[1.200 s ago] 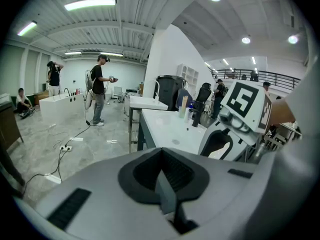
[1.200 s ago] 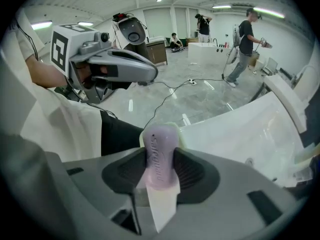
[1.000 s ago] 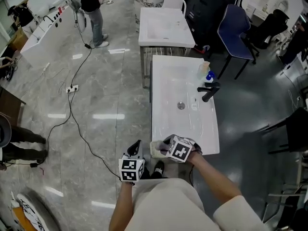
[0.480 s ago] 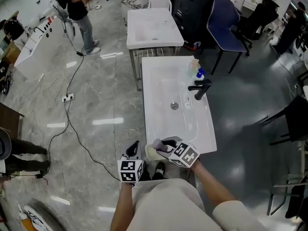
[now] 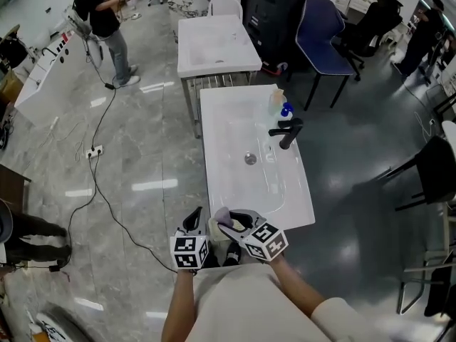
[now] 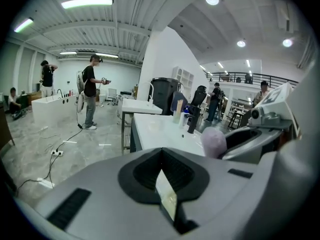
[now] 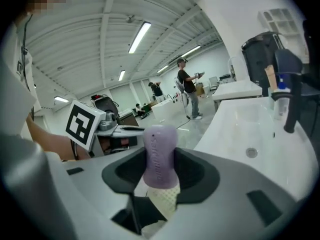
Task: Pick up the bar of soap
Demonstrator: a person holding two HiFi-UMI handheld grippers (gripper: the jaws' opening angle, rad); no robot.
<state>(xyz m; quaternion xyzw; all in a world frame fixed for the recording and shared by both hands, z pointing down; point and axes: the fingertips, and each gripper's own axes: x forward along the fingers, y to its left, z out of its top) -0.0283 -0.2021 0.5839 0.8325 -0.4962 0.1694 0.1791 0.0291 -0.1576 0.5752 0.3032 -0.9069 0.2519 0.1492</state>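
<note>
Lilac soap bar in R claw, at basin's near-left corner.

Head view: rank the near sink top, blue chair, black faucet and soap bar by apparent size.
1. Near sink top, by far the largest.
2. Blue chair.
3. Black faucet and soap bar look about alike; the soap is partly hidden, so I won't rank them.

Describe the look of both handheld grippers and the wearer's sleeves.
The left gripper and right gripper have light grey moulded bodies with black jaw linings. Each carries a white cube with black square markers. No cables show. The person wears a cream top with a loose sleeve.
</note>
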